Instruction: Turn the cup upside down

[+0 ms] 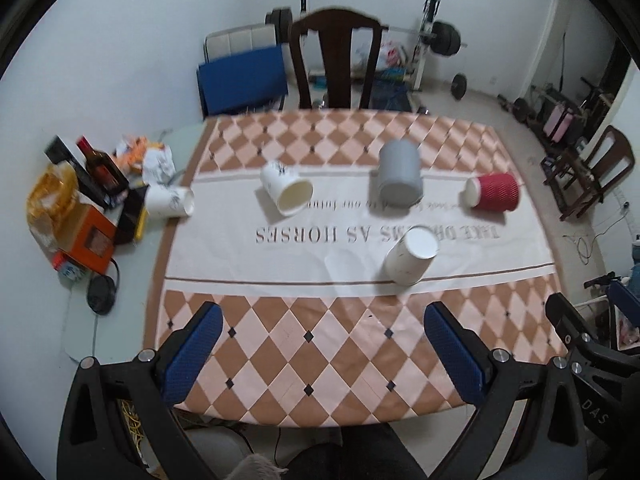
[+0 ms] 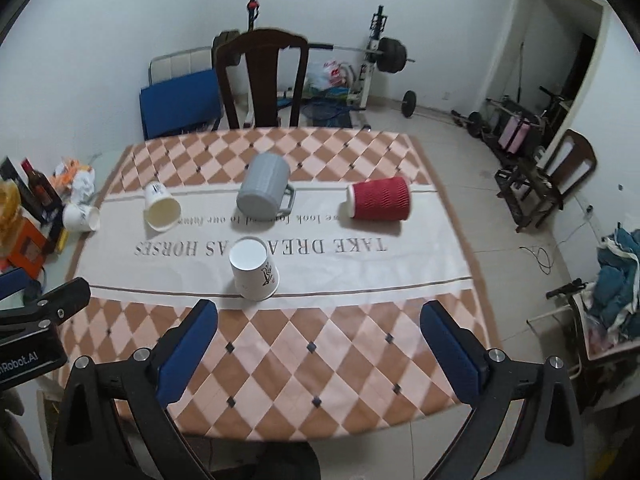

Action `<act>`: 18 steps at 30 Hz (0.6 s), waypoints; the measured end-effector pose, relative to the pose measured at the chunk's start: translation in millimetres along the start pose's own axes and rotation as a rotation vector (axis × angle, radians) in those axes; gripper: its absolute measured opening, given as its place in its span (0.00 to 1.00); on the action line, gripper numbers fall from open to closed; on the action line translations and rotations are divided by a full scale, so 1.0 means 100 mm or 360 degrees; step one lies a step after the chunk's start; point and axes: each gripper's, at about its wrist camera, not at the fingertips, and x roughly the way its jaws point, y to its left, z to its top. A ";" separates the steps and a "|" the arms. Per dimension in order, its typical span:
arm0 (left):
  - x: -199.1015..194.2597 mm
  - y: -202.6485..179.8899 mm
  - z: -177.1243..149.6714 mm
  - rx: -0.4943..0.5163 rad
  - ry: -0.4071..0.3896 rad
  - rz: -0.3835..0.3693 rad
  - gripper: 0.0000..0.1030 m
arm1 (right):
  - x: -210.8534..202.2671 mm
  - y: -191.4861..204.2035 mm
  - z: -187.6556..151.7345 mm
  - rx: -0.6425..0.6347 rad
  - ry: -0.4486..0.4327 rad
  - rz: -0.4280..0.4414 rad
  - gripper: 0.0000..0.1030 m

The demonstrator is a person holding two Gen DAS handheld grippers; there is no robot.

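A white paper cup (image 1: 411, 256) (image 2: 254, 269) stands upside down on the tablecloth's white band. A second white paper cup (image 1: 286, 193) (image 2: 161, 210) lies on its side, mouth toward me. A grey mug (image 1: 400, 178) (image 2: 265, 190) lies on its side, as does a red ribbed cup (image 1: 493, 197) (image 2: 379, 199). Another white cup (image 1: 170, 201) (image 2: 81, 217) lies by the clutter at the left. My left gripper (image 1: 322, 344) is open and empty above the near checkered edge. My right gripper (image 2: 318, 340) is open and empty there too.
A checkered cloth (image 1: 280, 344) covers the table. Bottle, boxes and wrappers (image 1: 92, 200) crowd the table's left side. A dark wooden chair (image 1: 336, 64) stands at the far edge. Gym weights and another chair (image 2: 560, 176) stand on the floor to the right.
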 end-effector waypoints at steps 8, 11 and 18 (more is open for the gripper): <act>-0.69 0.02 -0.05 0.0042 -0.0117 0.0000 1.00 | -0.95 -0.10 -0.02 0.0080 -0.0090 -0.0056 0.99; -0.88 0.03 -0.07 0.0045 -0.0146 -0.0006 1.00 | -1.20 -0.11 -0.02 0.0093 -0.0109 -0.0068 0.99; -1.24 -0.01 -0.08 0.0045 -0.0232 -0.0023 1.00 | -1.67 -0.17 0.00 0.0111 -0.0181 -0.0076 0.99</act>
